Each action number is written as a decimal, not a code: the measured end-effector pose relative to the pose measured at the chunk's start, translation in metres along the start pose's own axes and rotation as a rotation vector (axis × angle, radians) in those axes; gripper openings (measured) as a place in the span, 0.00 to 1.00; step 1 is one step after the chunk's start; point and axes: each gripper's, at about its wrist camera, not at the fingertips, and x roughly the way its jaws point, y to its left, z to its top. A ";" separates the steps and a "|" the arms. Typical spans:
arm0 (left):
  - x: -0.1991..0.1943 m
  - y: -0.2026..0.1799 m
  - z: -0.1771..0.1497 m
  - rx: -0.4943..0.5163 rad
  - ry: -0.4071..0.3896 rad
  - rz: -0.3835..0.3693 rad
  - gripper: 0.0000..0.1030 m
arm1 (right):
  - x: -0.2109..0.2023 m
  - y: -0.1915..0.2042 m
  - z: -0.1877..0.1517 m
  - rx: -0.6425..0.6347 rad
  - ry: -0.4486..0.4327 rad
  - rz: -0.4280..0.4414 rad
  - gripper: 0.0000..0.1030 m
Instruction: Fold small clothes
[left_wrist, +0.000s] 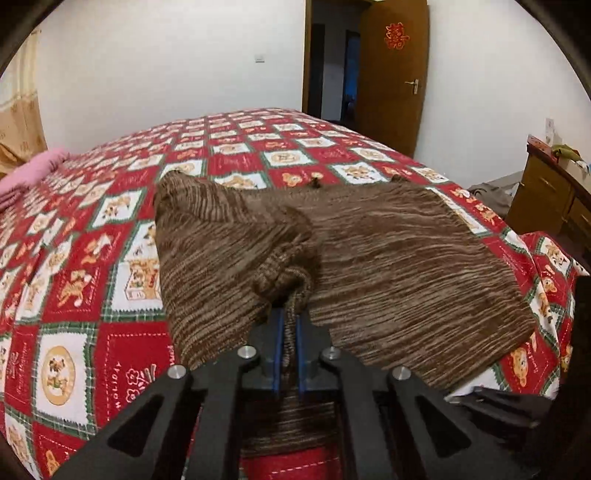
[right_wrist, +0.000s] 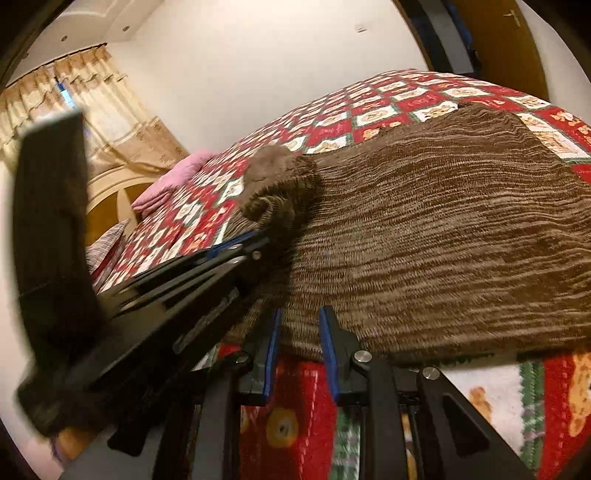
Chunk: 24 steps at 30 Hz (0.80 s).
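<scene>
A brown striped knitted sweater (left_wrist: 406, 258) is lying spread on a bed under a red-and-white checked bear-print quilt (left_wrist: 74, 295). The left gripper (left_wrist: 290, 321) is pinching a bunched ribbed edge of the knit between its blue-padded jaws, closed tight. The right gripper (right_wrist: 297, 332) is sitting at the garment's near hem, jaws parted around the fabric edge. A folded pink blanket (left_wrist: 29, 173) is resting near the far corner.
</scene>
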 end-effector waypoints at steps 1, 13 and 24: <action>-0.001 0.004 -0.001 -0.015 0.000 -0.016 0.06 | -0.004 -0.003 0.001 0.000 0.008 0.015 0.22; 0.001 0.015 -0.009 -0.121 -0.021 -0.053 0.06 | 0.016 -0.009 0.129 0.003 0.031 0.171 0.70; 0.002 0.022 -0.011 -0.158 -0.026 -0.096 0.07 | 0.167 -0.006 0.178 0.011 0.297 0.231 0.69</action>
